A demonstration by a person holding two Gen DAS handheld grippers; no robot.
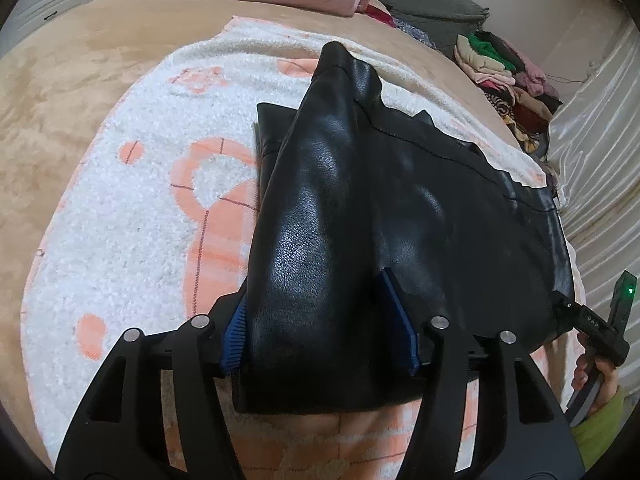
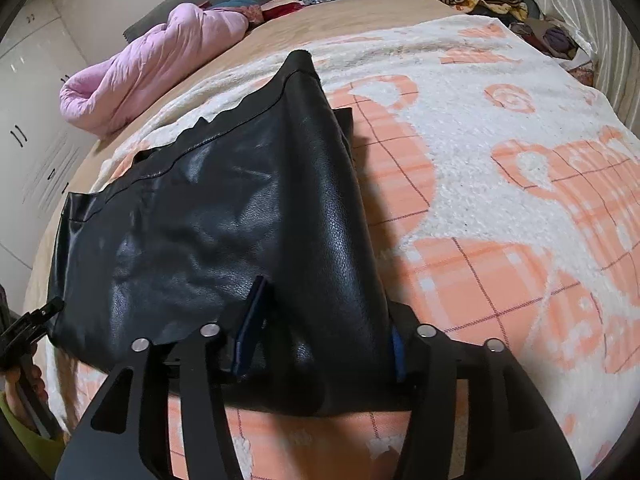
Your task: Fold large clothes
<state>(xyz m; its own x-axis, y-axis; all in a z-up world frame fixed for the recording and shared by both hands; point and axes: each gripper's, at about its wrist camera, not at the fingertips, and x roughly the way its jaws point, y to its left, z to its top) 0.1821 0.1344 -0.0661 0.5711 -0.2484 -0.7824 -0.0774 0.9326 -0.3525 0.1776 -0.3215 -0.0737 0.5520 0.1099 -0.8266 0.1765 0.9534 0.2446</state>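
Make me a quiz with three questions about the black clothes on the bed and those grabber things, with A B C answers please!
1. Where does the black leather garment lie?
A. On the white and orange blanket
B. On a wooden floor
C. Inside a drawer

2. What colour is the puffy bundle at the far edge of the bed?
A. Green
B. Pink
C. Blue

3. What is the left gripper doing?
A. Hanging open over the blanket
B. Gripping a fold of the garment
C. Holding a hanger

Answers:
1 A, the blanket shows on both sides of the leather.
2 B, it looks pale pink in the right wrist view.
3 B, a ridge of leather sits between its blue pads; the right gripper clamps another ridge likewise.
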